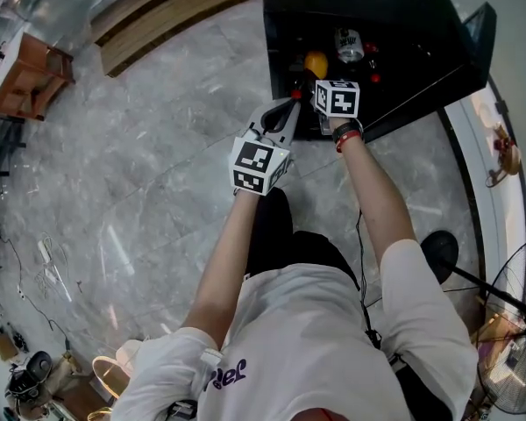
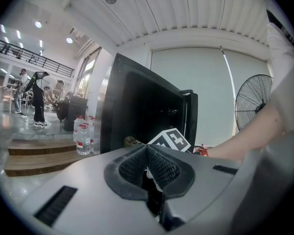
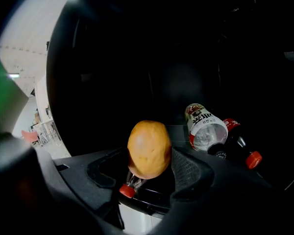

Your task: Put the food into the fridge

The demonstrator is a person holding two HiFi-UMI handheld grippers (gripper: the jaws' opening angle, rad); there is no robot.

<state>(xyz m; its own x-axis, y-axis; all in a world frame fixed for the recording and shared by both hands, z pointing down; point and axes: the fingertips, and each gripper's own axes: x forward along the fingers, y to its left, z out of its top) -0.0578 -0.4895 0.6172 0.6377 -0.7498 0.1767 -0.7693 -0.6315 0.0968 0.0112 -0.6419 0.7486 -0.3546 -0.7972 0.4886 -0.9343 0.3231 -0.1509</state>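
Polished grey marble floor [image 1: 140, 174]; open black fridge [image 1: 368, 24]. Right gripper [image 3: 151, 170] clamps round orange fruit [image 3: 148, 148]. Left gripper [image 2: 148, 161] clenched, empty.

Fridge [image 3: 112, 82] open ahead; bottles [image 3: 206, 131] lie shelf right, another bottle [image 3: 130, 185] low centre; left seemingly free.

Grey marble floor [image 1: 114, 191], wooden steps [image 1: 158, 16], standing fan [image 2: 252, 102], ribbed ceiling [image 2: 186, 9].

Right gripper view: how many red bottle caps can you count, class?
2. One cap sits below the orange fruit held in the jaws. The other is at the right, on the dark bottle lying in the fridge. Others may be hidden in the dark.
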